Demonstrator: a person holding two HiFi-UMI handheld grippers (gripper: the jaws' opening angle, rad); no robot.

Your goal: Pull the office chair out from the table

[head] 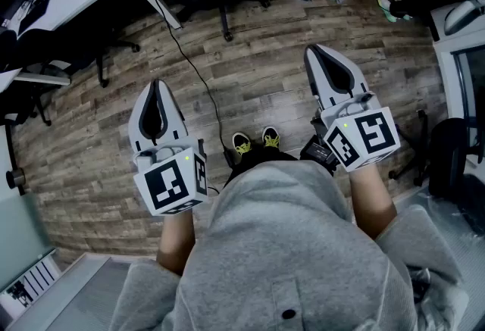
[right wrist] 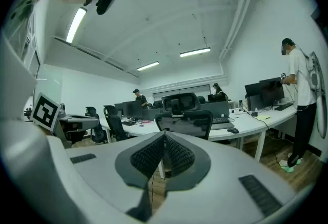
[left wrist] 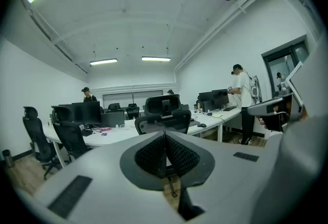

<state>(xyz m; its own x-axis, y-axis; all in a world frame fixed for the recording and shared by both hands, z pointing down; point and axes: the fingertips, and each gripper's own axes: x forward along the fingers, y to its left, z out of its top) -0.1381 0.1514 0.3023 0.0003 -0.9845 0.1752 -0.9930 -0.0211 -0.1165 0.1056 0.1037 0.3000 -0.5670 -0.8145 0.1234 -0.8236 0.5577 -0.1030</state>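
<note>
Grey sweatshirt, yellow-laced shoes, white left gripper and right gripper

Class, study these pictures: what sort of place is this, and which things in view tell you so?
Most likely an open-plan office. Long white desks carry computer monitors, black office chairs stand at them, and people work at screens under ceiling strip lights.
</note>
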